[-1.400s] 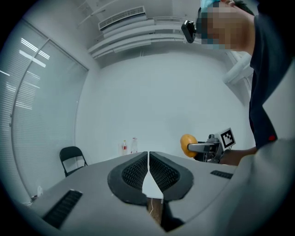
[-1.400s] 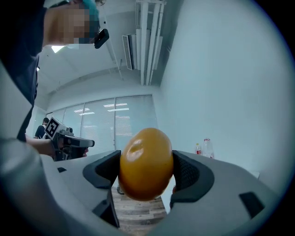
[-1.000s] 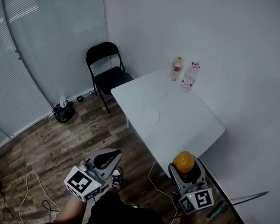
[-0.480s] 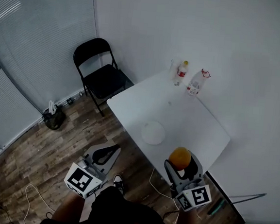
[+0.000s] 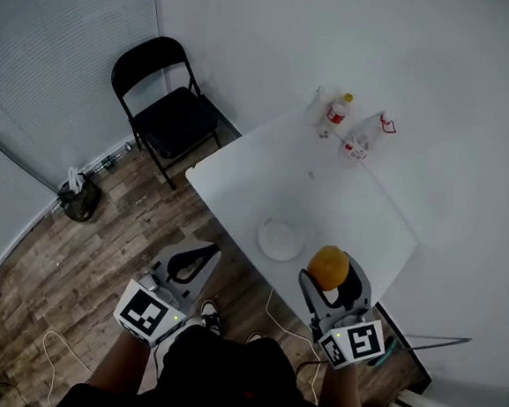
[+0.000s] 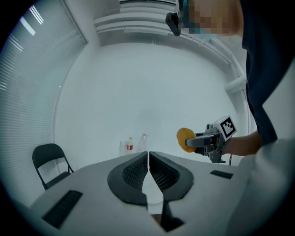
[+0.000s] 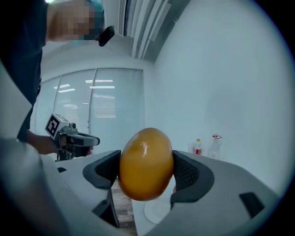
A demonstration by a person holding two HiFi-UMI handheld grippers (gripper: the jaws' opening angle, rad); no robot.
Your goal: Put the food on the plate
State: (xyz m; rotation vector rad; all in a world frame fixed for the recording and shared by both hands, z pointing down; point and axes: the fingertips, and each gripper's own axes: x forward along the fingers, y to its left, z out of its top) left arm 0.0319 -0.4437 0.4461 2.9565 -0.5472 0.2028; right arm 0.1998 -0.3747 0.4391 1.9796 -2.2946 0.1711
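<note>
Orange food point(image 5: 328, 265): clamped between right gripper point(image 5: 330, 271) jaws, over table's point(image 5: 352, 207) near edge.
Left gripper point(image 5: 207, 254): jaws together, off table.
Plate point(image 5: 280, 239): near that edge.
Bottles point(image 5: 338, 110): far corner.

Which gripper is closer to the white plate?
Right. The right gripper, holding the orange food, hovers just beside the plate; the left gripper hangs farther off, over the floor.

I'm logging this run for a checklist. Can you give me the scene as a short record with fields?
food: orange food, egg-shaped, held in the air
right gripper: shut on the orange food, beside the plate in the head view
left gripper: jaws together, nothing between them
plate: white, bare, near the table edge closest to the person
bottles: two, at the far corner
task state: food not yet on plate
</note>
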